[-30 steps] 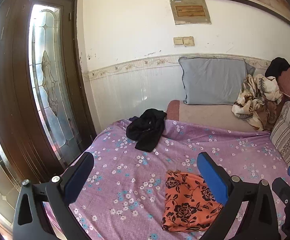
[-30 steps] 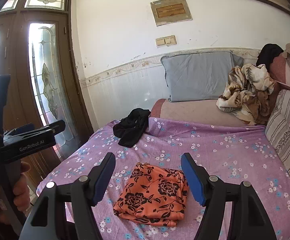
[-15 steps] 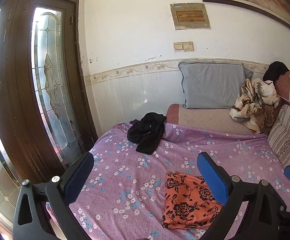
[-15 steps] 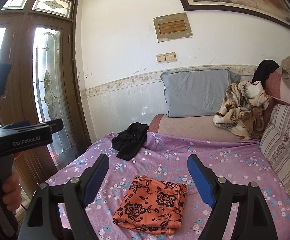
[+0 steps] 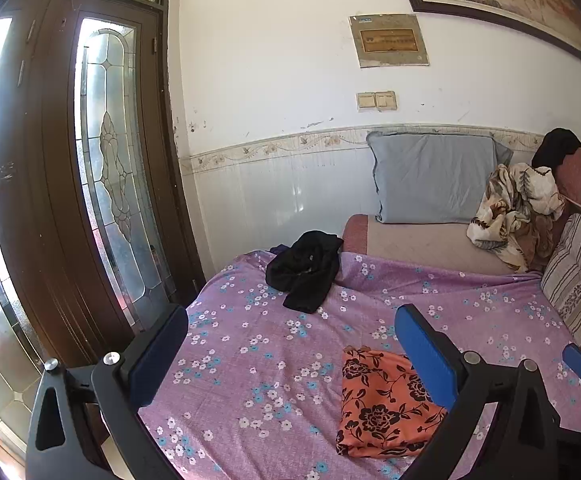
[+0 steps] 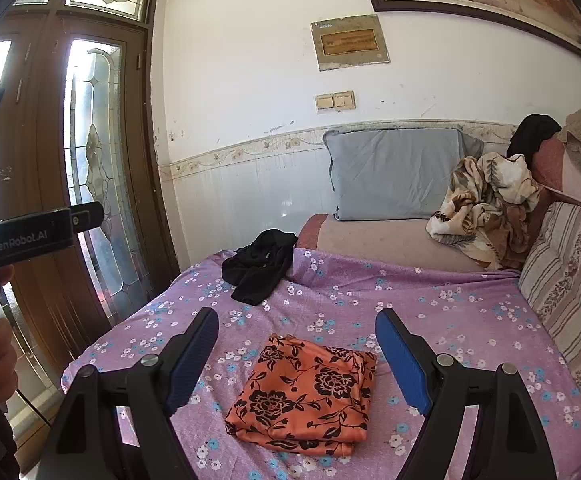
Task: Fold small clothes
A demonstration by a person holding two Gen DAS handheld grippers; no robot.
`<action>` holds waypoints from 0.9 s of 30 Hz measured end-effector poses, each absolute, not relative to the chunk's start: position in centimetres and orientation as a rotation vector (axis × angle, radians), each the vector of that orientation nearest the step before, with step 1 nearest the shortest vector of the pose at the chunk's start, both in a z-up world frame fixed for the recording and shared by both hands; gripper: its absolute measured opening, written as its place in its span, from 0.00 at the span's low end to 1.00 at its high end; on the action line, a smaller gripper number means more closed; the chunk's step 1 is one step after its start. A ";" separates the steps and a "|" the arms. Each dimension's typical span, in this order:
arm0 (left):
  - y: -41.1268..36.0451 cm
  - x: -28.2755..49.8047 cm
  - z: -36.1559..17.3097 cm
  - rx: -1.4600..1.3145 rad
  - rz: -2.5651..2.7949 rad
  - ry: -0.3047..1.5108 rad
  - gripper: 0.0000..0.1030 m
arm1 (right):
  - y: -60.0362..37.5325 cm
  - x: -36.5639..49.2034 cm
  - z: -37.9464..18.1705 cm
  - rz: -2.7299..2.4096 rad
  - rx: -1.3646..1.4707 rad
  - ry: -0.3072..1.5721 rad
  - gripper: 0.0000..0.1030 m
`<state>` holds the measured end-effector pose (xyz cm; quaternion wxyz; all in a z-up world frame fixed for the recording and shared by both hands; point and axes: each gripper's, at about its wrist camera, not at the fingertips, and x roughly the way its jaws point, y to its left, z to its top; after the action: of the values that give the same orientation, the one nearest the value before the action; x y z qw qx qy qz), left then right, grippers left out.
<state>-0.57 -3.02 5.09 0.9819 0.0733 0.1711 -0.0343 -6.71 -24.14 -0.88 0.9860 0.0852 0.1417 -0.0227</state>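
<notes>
Both tongs, left (image 5: 290, 344) and right (image 6: 296, 340), gaping, empty, over folded orange floral garment (image 6: 304, 390); beyond it, crumpled black garment (image 6: 260, 266), possibly shorts.

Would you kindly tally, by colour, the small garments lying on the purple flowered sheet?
Orange with black flowers, folded garment: 1
Black, crumpled garment: 1
Total on the purple sheet: 2
</notes>
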 end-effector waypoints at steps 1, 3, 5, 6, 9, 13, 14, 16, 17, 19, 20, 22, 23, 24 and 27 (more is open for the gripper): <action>-2.9 -0.6 5.1 0.147 -0.069 0.344 1.00 | -24.0 -6.7 -0.9 -0.046 0.169 0.286 0.81; -2.8 -0.7 5.1 0.147 -0.071 0.343 1.00 | -23.9 -6.7 -0.8 -0.045 0.167 0.288 0.81; -2.7 -0.7 5.0 0.146 -0.067 0.341 1.00 | -23.7 -6.7 -0.9 -0.042 0.161 0.290 0.81; -2.7 -0.7 5.0 0.144 -0.066 0.342 1.00 | -23.6 -6.6 -0.9 -0.041 0.157 0.292 0.81; -2.5 -0.5 4.8 0.135 -0.073 0.348 1.00 | -23.2 -6.4 -1.2 -0.035 0.147 0.301 0.81; -2.3 -0.2 4.4 0.132 -0.075 0.360 1.00 | -23.0 -6.0 -1.5 -0.030 0.141 0.311 0.81; -2.3 -0.1 4.3 0.132 -0.075 0.361 1.00 | -22.9 -5.9 -1.5 -0.029 0.142 0.313 0.81; -2.3 0.0 4.1 0.133 -0.081 0.365 1.00 | -22.9 -5.7 -1.6 -0.028 0.141 0.318 0.81; -2.4 0.1 4.0 0.134 -0.081 0.366 1.00 | -22.9 -5.6 -1.7 -0.028 0.141 0.319 0.81; -2.4 0.1 3.9 0.136 -0.088 0.364 1.00 | -22.8 -5.4 -1.9 -0.027 0.141 0.325 0.81; -2.5 0.2 3.8 0.139 -0.089 0.363 1.00 | -22.8 -5.3 -2.0 -0.026 0.141 0.328 0.81; -2.6 0.4 3.7 0.143 -0.096 0.364 1.00 | -22.8 -5.0 -2.1 -0.025 0.142 0.334 0.81; -2.8 0.5 3.6 0.146 -0.102 0.365 1.00 | -22.8 -4.9 -2.2 -0.025 0.142 0.337 0.81; -2.8 0.5 3.6 0.149 -0.105 0.365 1.00 | -22.9 -4.8 -2.3 -0.025 0.144 0.339 0.81; -3.1 0.7 3.3 0.157 -0.113 0.365 1.00 | -23.0 -4.4 -2.5 -0.023 0.148 0.347 0.81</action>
<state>0.70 -3.09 3.35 0.9787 0.0782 0.1813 -0.0563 -4.36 -23.02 -2.47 0.9822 0.0735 0.1727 -0.0114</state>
